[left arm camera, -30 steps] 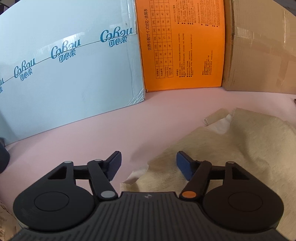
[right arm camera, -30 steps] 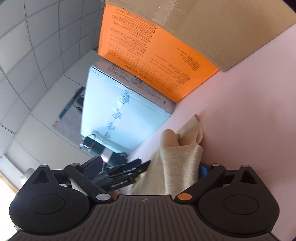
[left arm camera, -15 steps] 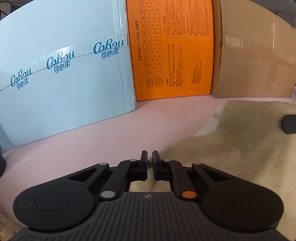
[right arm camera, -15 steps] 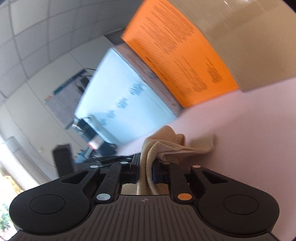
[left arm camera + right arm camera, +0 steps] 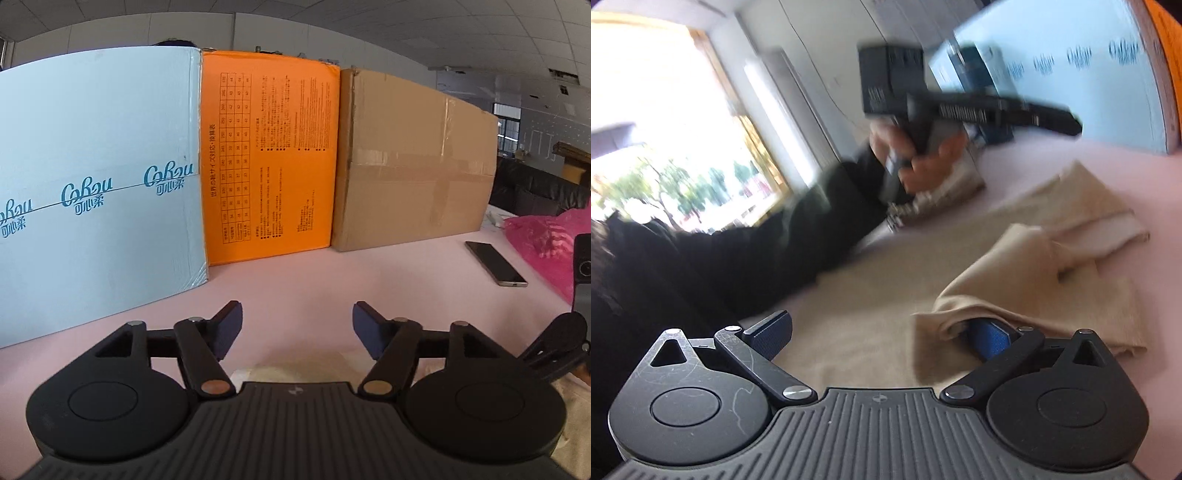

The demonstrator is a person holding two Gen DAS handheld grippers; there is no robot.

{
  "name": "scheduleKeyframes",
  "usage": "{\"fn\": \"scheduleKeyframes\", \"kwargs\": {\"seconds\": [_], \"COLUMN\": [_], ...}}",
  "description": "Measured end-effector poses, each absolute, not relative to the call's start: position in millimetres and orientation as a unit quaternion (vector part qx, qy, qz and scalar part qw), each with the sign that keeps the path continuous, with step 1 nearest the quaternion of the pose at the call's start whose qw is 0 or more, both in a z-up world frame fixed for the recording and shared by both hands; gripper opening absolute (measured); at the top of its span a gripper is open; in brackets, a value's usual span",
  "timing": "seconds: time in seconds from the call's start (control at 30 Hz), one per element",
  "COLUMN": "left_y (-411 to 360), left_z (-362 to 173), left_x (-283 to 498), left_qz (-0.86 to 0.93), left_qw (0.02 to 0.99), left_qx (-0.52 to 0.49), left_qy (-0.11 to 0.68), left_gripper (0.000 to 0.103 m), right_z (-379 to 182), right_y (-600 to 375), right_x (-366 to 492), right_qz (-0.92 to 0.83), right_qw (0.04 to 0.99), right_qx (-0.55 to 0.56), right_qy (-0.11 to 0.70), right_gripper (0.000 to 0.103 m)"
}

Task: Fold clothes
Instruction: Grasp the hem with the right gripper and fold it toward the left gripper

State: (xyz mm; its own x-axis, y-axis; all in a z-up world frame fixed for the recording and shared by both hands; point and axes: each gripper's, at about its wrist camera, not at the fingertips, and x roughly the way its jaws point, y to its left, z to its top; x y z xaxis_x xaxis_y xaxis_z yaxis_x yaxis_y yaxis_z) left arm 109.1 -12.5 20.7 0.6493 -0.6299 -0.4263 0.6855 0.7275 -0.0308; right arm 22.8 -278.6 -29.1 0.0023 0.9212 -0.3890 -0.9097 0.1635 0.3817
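Observation:
A beige garment (image 5: 1027, 266) lies on the pink table, one part folded over itself; a strip of it (image 5: 280, 371) shows just under my left gripper. My left gripper (image 5: 297, 325) is open and empty, held above the table facing the boxes. My right gripper (image 5: 879, 334) is open; a fold of the garment drapes over its right finger (image 5: 988, 338). The left gripper in the person's hand (image 5: 964, 107) shows blurred in the right wrist view, above the far side of the garment.
A light blue box (image 5: 92, 192), an orange box (image 5: 269, 158) and a brown carton (image 5: 413, 162) line the table's back. A phone (image 5: 495, 264) and a pink bag (image 5: 546, 243) lie at the right. The person's dark sleeve (image 5: 738, 258) reaches across.
Both grippers were shut on the garment half a second ago and are now open. The left gripper has lifted away; the garment now lies folded on the table.

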Motion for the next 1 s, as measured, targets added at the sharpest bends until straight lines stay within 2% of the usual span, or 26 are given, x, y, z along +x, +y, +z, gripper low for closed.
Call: {"fn": "scheduleKeyframes", "kwargs": {"seconds": [0.13, 0.47, 0.7, 0.8, 0.9, 0.97, 1.0], "left_y": [-27, -62, -71, -70, -70, -70, -70], "left_z": [13, -11, -24, -25, -25, -26, -26], "left_x": [103, 71, 65, 66, 67, 68, 68], "left_qz": [-0.369, -0.416, -0.427, -0.428, -0.425, -0.424, -0.424], "left_qw": [0.899, 0.854, 0.835, 0.834, 0.836, 0.836, 0.836], "left_qx": [0.103, 0.242, 0.283, 0.281, 0.281, 0.28, 0.28], "left_qy": [0.214, 0.196, 0.203, 0.205, 0.205, 0.206, 0.206], "left_gripper": [0.072, 0.079, 0.081, 0.082, 0.084, 0.086, 0.086], "right_z": [-34, -28, -35, -37, -35, -37, -37], "right_y": [-273, -293, -321, -331, -332, -330, -329], "right_x": [24, 45, 83, 88, 90, 88, 86], "right_qz": [0.641, 0.576, 0.507, 0.483, 0.448, 0.436, 0.435], "right_qw": [0.708, 0.763, 0.775, 0.787, 0.814, 0.823, 0.825], "right_qx": [-0.001, 0.057, 0.218, 0.256, 0.243, 0.222, 0.211], "right_qy": [0.295, 0.287, 0.306, 0.286, 0.279, 0.287, 0.291], "right_gripper": [0.103, 0.103, 0.103, 0.102, 0.088, 0.064, 0.056]}}
